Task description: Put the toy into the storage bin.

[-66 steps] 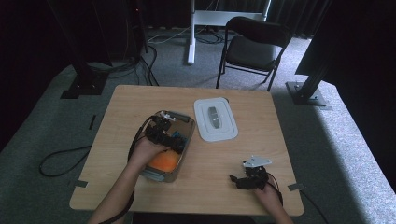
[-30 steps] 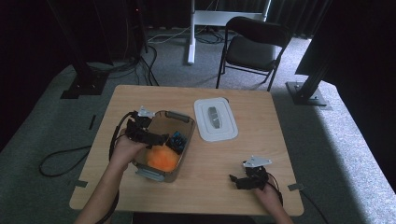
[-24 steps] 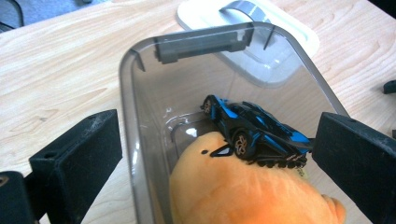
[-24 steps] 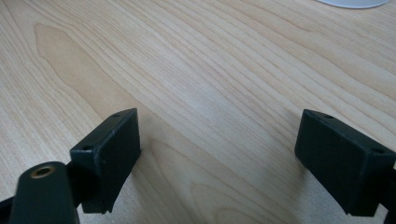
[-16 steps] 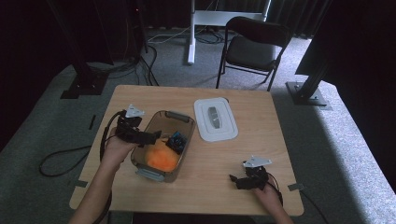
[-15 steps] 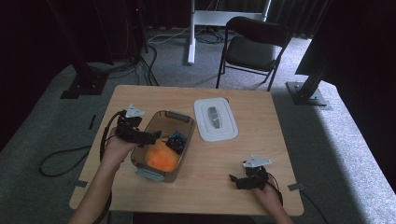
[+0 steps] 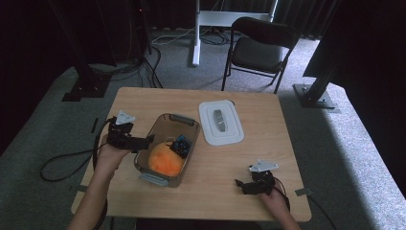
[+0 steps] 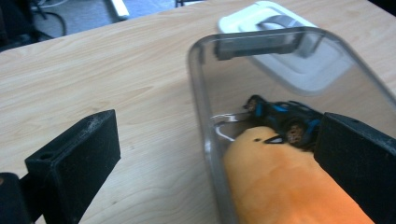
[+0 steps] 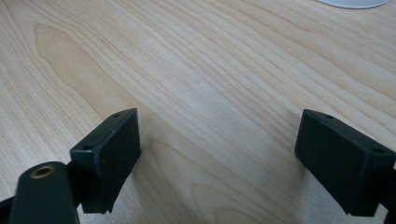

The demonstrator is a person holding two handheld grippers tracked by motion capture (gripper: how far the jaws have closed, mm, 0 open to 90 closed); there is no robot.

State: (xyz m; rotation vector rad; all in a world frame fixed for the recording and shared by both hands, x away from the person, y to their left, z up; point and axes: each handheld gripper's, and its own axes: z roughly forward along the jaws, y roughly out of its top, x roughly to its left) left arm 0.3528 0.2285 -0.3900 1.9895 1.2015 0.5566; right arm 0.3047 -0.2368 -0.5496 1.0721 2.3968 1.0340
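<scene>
On the wooden table [image 7: 268, 139], ringed by grey carpet [image 7: 364, 143], both claws [image 7: 143, 142] [image 7: 241, 184] gape apart, holding nothing.

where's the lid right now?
In the high view the white lid lies flat on the table, just right of the clear container and beyond the right gripper.

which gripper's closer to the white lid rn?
Left. The left gripper sits at the clear container's far side from the white lid; the right gripper rests apart near the table's front edge.
</scene>
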